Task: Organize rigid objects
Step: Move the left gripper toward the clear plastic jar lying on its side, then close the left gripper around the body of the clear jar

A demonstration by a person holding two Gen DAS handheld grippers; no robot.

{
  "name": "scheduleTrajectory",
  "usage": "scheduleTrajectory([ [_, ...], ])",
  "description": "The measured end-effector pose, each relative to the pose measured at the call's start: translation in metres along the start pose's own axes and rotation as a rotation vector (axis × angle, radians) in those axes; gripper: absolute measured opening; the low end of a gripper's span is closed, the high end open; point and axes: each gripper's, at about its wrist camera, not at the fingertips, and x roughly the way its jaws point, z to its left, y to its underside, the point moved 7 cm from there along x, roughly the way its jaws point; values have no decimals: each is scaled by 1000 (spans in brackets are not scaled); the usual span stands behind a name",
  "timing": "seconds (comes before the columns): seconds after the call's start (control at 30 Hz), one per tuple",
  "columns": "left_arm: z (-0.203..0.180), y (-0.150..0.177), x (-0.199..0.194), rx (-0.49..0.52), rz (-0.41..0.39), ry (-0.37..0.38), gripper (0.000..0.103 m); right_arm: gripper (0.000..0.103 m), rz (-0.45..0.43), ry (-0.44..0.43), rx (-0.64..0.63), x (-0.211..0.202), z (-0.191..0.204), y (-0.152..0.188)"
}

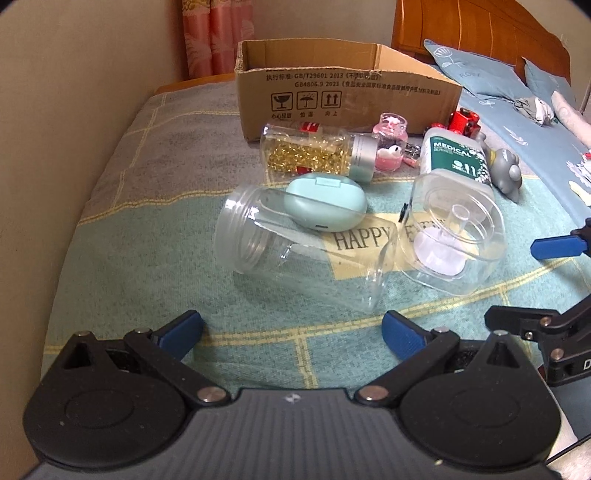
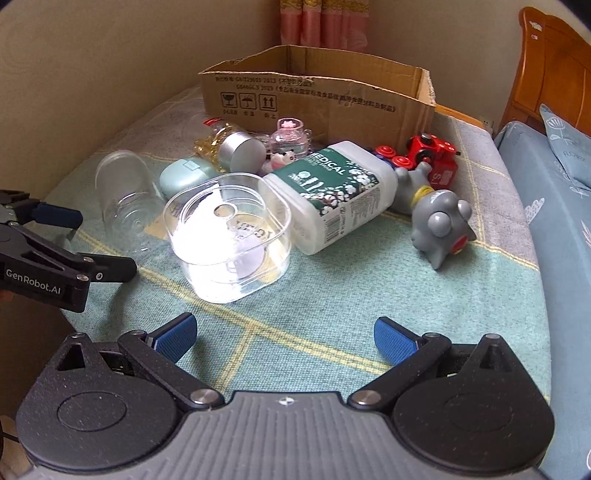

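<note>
An open cardboard box [image 1: 343,88] [image 2: 317,99] stands at the back of the bed. In front of it lie a clear jar on its side [image 1: 295,251] [image 2: 123,192], a mint earbud case [image 1: 325,203] [image 2: 184,175], a clear square tub [image 1: 454,232] [image 2: 229,236], a jar of gold capsules [image 1: 314,153] [image 2: 236,149], a pink bottle [image 1: 389,147] [image 2: 290,142], a green-labelled medical bottle [image 1: 458,158] [image 2: 332,192], a red toy car [image 1: 463,120] [image 2: 428,155] and a grey toy [image 1: 508,170] [image 2: 439,225]. My left gripper [image 1: 291,336] is open, just short of the clear jar. My right gripper [image 2: 284,338] is open, short of the tub.
The objects lie on a green checked blanket [image 1: 147,236] [image 2: 332,306]. A wall runs along the left. A wooden headboard [image 1: 476,33] and blue pillows [image 1: 469,70] are at the right. Pink curtains [image 1: 210,37] hang behind the box.
</note>
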Motion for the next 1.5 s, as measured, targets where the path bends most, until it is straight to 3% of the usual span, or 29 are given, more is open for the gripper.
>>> scheduleTrajectory([
  [0.27,2,-10,4,53,-26,4,102,103,-79,-5,-44,3,1,2],
  [0.4,2,-16,9,80,-44,15,102,103,-32,19,-22,5,4,-5],
  [0.53,-1,-19,10,108,-55,9,102,103,-114,17,-63,-4,17,-18],
  [0.67,-3,-20,11,124,-61,23,102,103,-134,14,-73,-1,27,-33],
  [0.87,-2,-23,10,125,-69,18,102,103,-118,65,-47,5,19,-37],
  [1.0,-4,-26,9,138,-84,8,102,103,-90,46,12,-2,0,-25],
  [1.2,-5,-34,10,130,-108,11,102,103,-54,111,40,-9,-20,-4],
  [1.3,-4,-37,9,131,-125,8,102,103,-66,56,59,-18,-21,-2],
  [1.43,-4,-40,6,125,-133,27,91,103,-81,0,48,-21,-10,-12],
  [1.5,-3,-39,5,116,-126,26,91,103,-77,-31,43,-18,-1,-17],
])
